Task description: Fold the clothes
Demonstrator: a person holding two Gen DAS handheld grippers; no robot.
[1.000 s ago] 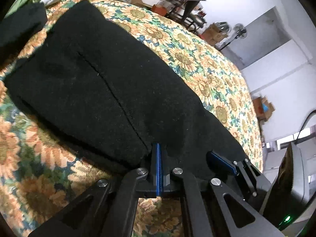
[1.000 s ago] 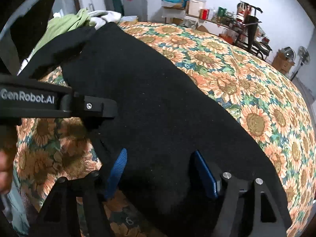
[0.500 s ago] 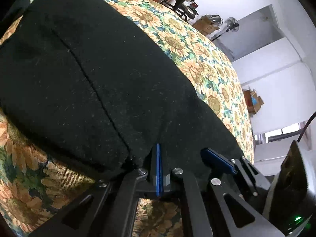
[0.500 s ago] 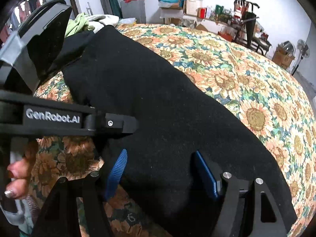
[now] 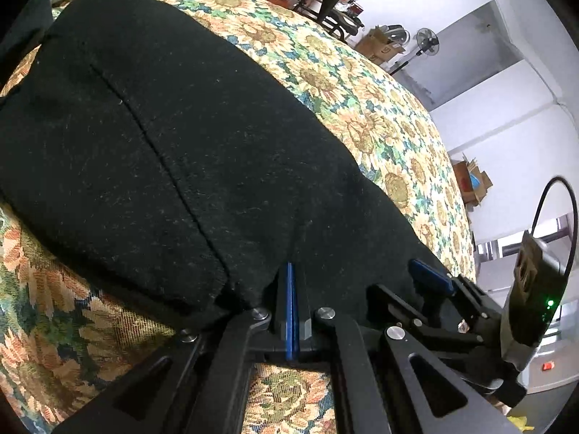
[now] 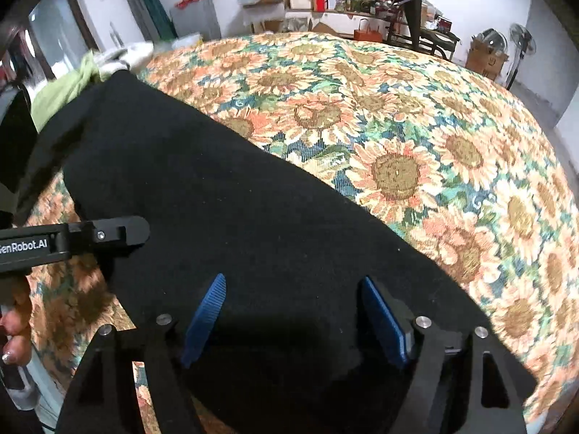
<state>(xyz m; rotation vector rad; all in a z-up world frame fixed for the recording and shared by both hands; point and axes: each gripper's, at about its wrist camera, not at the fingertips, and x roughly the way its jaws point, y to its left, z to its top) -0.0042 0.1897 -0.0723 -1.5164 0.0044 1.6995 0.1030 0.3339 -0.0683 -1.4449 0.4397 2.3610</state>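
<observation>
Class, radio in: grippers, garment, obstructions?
Left gripper shut on black garment's edge. Right gripper open over it, jaws just widened. Garment flat on sunflower bedspread. Nothing obstructing.

1. This is a room in a home, used partly for storage.
2. A wide bed or padded surface is covered by a sunflower-print cover (image 6: pixel 398 152), with a black garment (image 6: pixel 235 224) spread on it and more clothes (image 6: pixel 83 79) piled at its far corner.
3. Along the white wall stands a cluttered shelf (image 6: pixel 347 0) of boxes, tins and household goods.
4. Cardboard boxes (image 6: pixel 485 54) and a standing fan (image 6: pixel 521 41) sit on the floor in the corner.
</observation>
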